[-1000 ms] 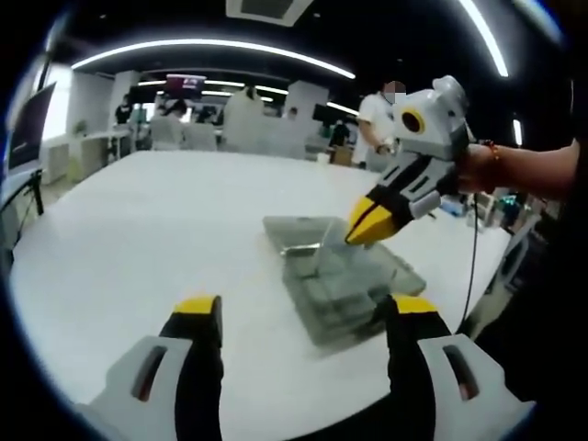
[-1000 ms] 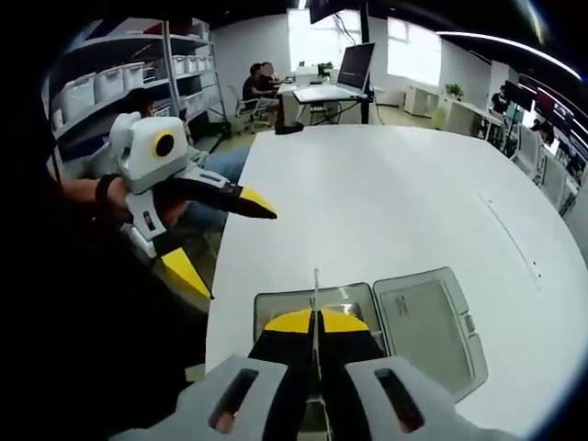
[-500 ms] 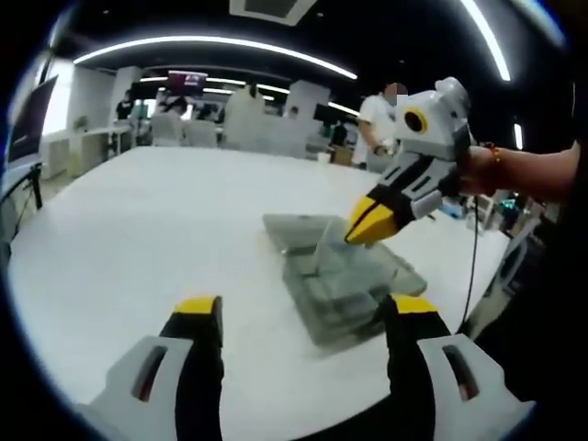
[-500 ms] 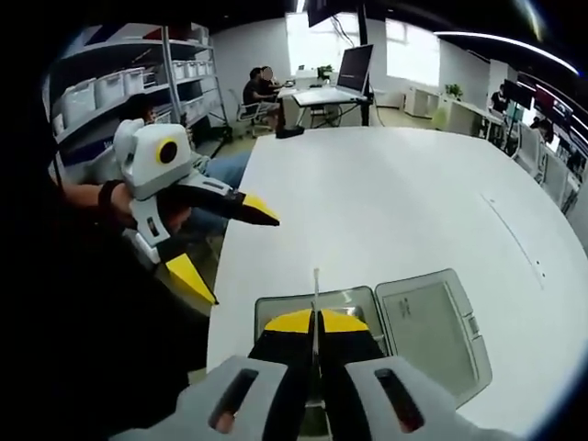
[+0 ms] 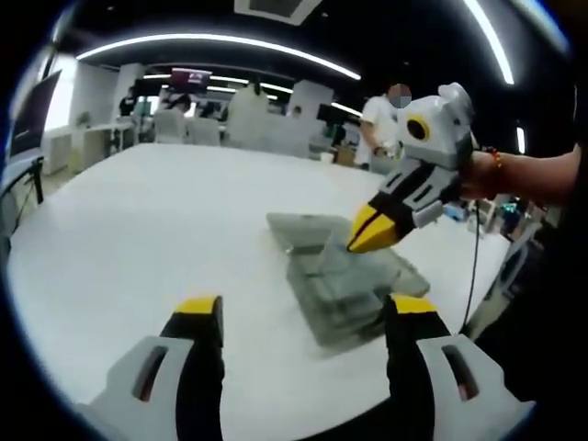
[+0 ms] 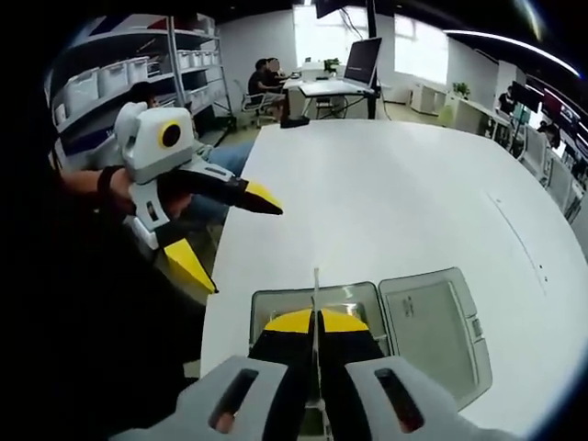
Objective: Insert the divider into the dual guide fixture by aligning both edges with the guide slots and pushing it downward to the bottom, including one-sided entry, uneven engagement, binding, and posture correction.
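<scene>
Left gripper view, own tool: the left gripper (image 5: 303, 317) has its jaws spread wide with nothing between them, just hanging over the white table (image 5: 147, 211), short of the box.

Left gripper view, other tool: the right gripper (image 5: 372, 230) comes in from the right with its yellow tips pinched together on the divider (image 5: 328, 250), a thin clear sheet that's honestly hard to make out here.

Left gripper view, the box: the dual guide fixture (image 5: 344, 294) is a clear compartment case with its lid flopped open flat beside it; the divider hangs right over it, but I can't tell if the bottom edge is in the slots.

Right gripper view, own tool: jaws closed down on the divider's edge, which sticks up as a thin upright line just past the tips.

Right gripper view, the box: the fixture's tray sits directly under the tips, lid (image 6: 432, 326) lying open to the side.

Right gripper view, other tool: left gripper is well off to the side, near the table edge, gaping open.

Step, my guess: lining up for entry, not seated yet.

Next move, my guess: square both edges with the slots, then push straight down; if one side catches first it'll bind, so level it before pushing.
</scene>
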{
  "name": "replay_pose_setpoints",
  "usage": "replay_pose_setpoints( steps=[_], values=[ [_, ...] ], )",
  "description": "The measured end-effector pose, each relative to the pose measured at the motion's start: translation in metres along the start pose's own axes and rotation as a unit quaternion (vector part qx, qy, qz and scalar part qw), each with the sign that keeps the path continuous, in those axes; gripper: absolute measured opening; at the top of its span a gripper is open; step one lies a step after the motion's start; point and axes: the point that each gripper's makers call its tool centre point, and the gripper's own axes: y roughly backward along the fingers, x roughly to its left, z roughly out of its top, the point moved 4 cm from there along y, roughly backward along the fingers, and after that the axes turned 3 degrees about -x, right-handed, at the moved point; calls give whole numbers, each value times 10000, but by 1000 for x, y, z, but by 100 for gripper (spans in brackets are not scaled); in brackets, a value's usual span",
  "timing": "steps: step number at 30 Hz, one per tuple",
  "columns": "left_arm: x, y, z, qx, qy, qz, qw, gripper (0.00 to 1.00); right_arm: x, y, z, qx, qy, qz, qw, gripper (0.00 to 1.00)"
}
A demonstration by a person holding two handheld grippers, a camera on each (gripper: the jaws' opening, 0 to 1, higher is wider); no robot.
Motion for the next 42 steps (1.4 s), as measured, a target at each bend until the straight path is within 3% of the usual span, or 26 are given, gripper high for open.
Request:
replay_pose_setpoints(
  steps=[12, 28, 42],
  values=[
    [0, 2, -2, -13, 44, 37, 10000, 70, 2, -9, -3, 206, 376, 118, 9990, 0],
    [0, 7, -3, -41, 78, 82, 9999, 70, 1, -19, -11, 364, 329, 108, 9987, 0],
    [1, 10, -7, -35, 117, 93, 9999, 70, 3, -31, -17, 940, 357, -136, 9948, 0]
  ],
)
